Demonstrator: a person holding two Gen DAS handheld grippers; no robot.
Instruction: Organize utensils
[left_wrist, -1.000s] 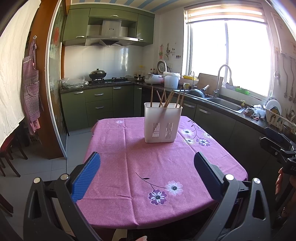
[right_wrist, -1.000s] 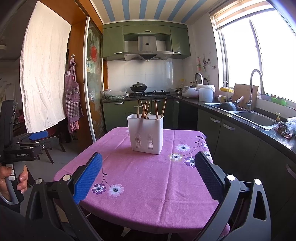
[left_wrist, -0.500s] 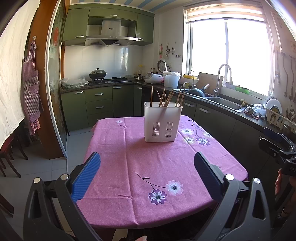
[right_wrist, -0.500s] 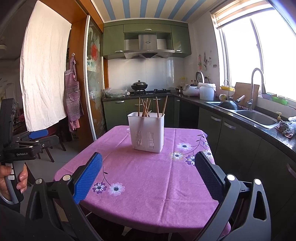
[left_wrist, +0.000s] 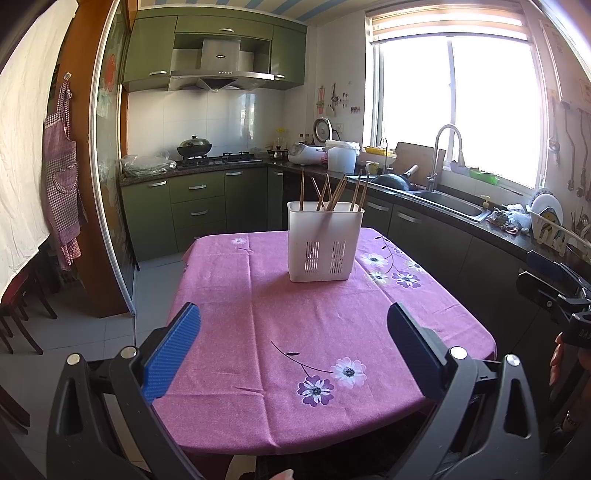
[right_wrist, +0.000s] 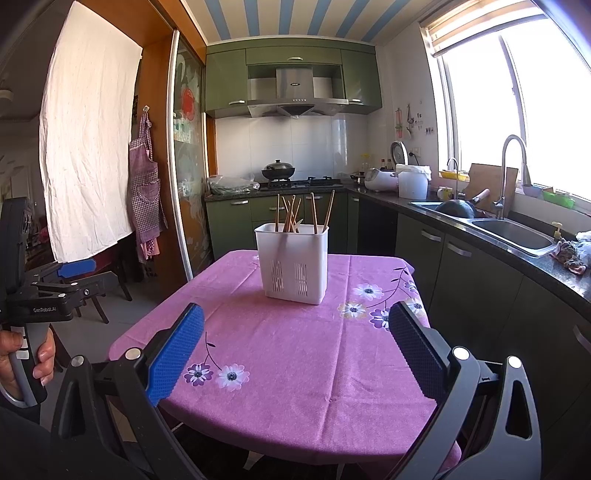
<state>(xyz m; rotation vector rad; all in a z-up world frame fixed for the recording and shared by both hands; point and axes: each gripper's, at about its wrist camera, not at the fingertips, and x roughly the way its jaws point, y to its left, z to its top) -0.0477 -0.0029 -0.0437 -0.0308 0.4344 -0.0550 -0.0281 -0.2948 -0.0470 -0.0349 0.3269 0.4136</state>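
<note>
Both grippers hover with jaws wide apart and empty over the near edge of the purple-clothed worktop.

The left gripper (left_wrist: 293, 356) and the right gripper (right_wrist: 295, 354) each show blue pads spread far apart, touching nothing, with only the floral tablecloth (left_wrist: 258, 332) between them. At 12 o'clock from both, toward the far end of the worktop, stands the white slotted utensil holder (left_wrist: 325, 245) with wooden chopsticks (left_wrist: 334, 194) leaning upright inside it. In the right wrist view, at 9 o'clock, a hand (right_wrist: 22, 354) grips the other gripper's handle, whose body reads "GenRobot.AI". In the left wrist view, at 3 o'clock, the other gripper is cut off by the frame edge, its lettering only partly legible. The writing on the range hood (right_wrist: 295, 94) is too small to read.
</note>
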